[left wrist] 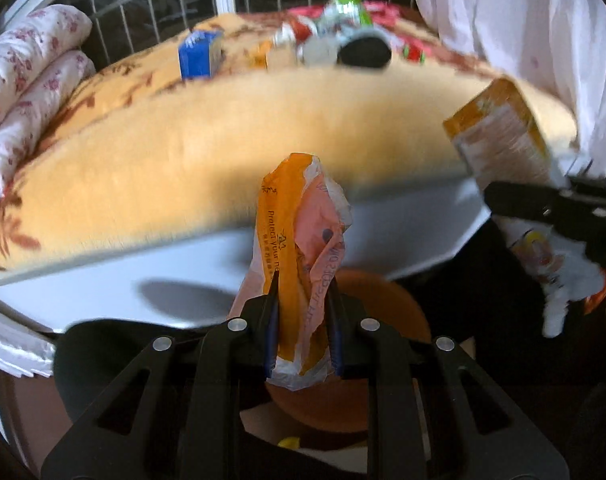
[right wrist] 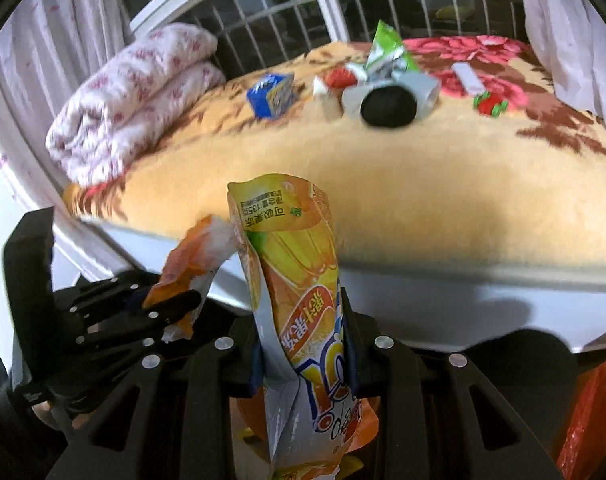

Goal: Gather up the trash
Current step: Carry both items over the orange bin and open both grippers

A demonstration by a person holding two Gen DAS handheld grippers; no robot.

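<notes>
Both grippers hold litter clear of the bed, each carrying one piece off so that nothing drags across the blanket. In the left wrist view the left gripper [left wrist: 303, 300] has its jaws clenched on a crumpled orange wrapper [left wrist: 299, 248], which stands up at the lower centre of the frame; the pinch is low on the wrapper, so the loose upper part flops free above the jaws. In the right wrist view the right gripper [right wrist: 303, 344] grasps an orange juice pouch [right wrist: 299, 280] by its middle, jaws pressed on both faces, the printed top rising toward the centre of the frame and the bottom hanging below. Beneath both loads, at the bottom centre of each view, sits an orange round object [left wrist: 383, 312] that is probably the bin, which would explain why both grippers tilt downward here; I cannot confirm what it is. More trash waits on the yellow blanket [right wrist: 383, 184] near the top of the frame: a blue carton [right wrist: 271, 94], a green packet [right wrist: 387, 50] over a crumpled pile, a black round thing [right wrist: 389, 109] and a small red piece [right wrist: 490, 104] further right. A folded floral quilt [right wrist: 131, 100] lies at the upper left, apart from the litter, likely not to be collected. A red plastic bag [right wrist: 591, 420] shows at the lower right edge.
</notes>
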